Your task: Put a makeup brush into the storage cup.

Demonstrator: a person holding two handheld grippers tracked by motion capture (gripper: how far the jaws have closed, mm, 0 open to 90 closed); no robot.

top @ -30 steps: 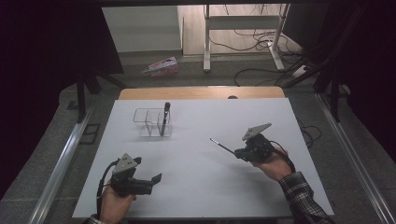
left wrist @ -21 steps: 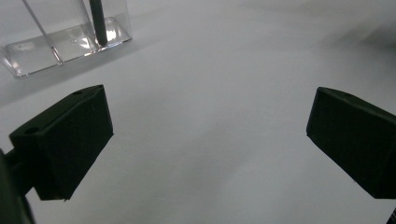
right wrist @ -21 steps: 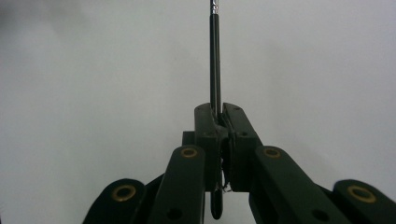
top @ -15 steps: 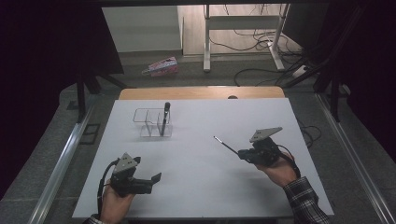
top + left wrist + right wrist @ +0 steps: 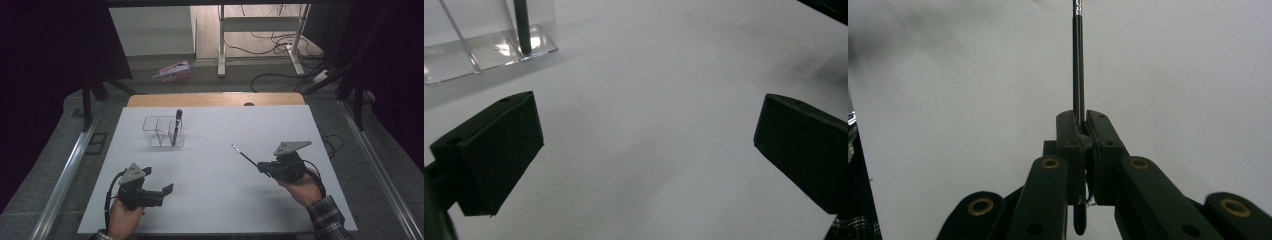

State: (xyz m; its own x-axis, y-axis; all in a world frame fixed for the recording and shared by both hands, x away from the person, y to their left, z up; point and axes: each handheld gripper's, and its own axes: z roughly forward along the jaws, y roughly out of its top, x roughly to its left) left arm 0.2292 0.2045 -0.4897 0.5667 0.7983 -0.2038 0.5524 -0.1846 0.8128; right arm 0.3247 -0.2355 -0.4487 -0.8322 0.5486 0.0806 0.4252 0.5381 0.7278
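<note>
Pens going into a clear organizer looks like the job here, and it reads as partly done: one dark pen [image 5: 176, 126] already stands upright in the right-hand compartment of the clear organizer [image 5: 162, 131], which sits toward the far left of the white table [image 5: 210, 200]. A second, thin black pen [image 5: 245, 155] is clamped in the right gripper [image 5: 264, 169], jaws squeezed tight on its lower shaft so that most of its length sticks out ahead, pointing up and to the left in the high view; in the right gripper view that pen [image 5: 1077, 60] runs straight up from between the closed pads. It is held above the table on the right side, well apart from the organizer. The left gripper [image 5: 167, 189] sits low near the front left edge, jaws spread wide and nothing between them; its own view shows bare table between the two pads, with the base of the organizer [image 5: 479, 50] and the standing pen [image 5: 522, 27] off to the upper left. What remains, as I judge it, is to carry the held pen across to the organizer, tip it upright over a compartment and let it go; the other compartments look empty from here
</note>
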